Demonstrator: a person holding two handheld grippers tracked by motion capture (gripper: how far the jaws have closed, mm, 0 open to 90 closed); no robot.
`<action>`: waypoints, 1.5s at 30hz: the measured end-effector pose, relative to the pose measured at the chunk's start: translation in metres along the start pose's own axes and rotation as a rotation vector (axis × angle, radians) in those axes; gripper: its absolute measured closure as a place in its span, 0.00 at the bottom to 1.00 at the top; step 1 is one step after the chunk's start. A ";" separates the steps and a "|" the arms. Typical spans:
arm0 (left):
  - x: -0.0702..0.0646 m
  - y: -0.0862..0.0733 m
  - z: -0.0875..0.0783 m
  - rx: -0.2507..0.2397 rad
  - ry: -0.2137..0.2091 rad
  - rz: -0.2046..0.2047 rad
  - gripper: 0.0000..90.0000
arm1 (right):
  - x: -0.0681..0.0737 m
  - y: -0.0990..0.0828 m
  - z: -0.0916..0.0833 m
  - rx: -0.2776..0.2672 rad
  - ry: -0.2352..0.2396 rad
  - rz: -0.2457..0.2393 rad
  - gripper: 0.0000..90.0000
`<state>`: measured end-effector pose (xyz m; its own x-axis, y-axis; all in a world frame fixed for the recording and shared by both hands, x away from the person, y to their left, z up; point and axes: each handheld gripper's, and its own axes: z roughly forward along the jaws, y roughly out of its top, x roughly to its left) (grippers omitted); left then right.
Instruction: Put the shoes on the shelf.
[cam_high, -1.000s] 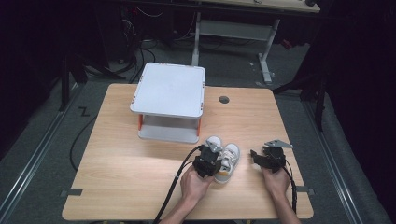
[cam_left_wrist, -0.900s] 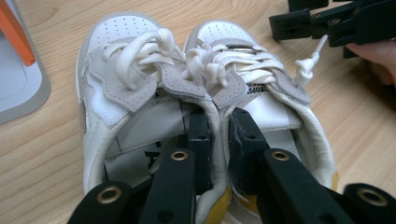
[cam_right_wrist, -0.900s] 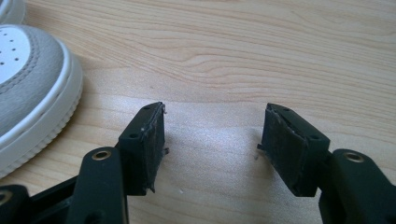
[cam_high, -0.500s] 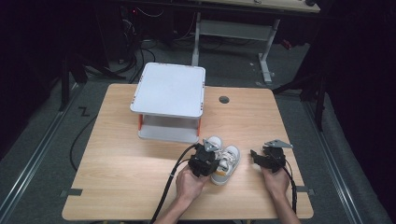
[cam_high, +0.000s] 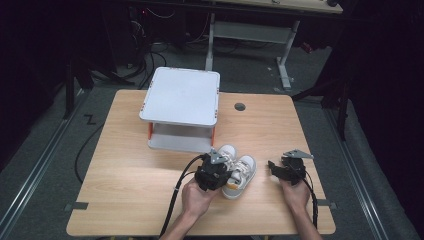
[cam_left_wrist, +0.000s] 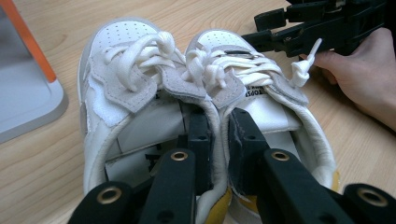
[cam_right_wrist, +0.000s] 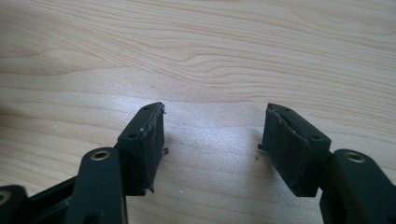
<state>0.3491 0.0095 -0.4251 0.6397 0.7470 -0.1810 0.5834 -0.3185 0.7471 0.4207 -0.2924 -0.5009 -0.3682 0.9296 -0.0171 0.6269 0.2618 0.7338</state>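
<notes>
Near the front edge of the counter (cam_high: 125, 165), just ahead of a white two-tier stand (cam_high: 180, 107), sat a pair of small white shoes (cam_high: 235, 167) side by side, touching. Left tongs (cam_left_wrist: 219, 140) were clamped on the two inner collars of the shoes, one jaw inside each shoe, pinching both walls together. Right tongs (cam_right_wrist: 212, 140) rested over bare wood just beside the shoes, jaws spread wide, holding nothing. Seen beyond the toes in the left gripper view: the right hand (cam_left_wrist: 364, 79).

shoes (cam_left_wrist: 154, 93): white leather, cloth laces | table (cam_right_wrist: 196, 51): matt wood grain
</notes>
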 end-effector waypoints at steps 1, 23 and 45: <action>0.000 0.000 -0.001 -0.003 0.002 -0.002 0.89 | 0.000 0.000 0.000 0.000 0.000 0.000 0.43; 0.012 -0.010 -0.037 -0.029 0.046 0.025 0.89 | 0.001 0.001 0.000 -0.012 0.027 -0.022 0.60; 0.053 -0.022 -0.071 -0.072 0.133 -0.052 0.89 | 0.032 0.036 -0.018 -0.048 0.249 -0.073 0.63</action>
<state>0.3346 0.0973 -0.4056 0.5344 0.8338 -0.1381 0.5741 -0.2382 0.7834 0.4195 -0.2579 -0.4627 -0.5726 0.8146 0.0925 0.5614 0.3074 0.7683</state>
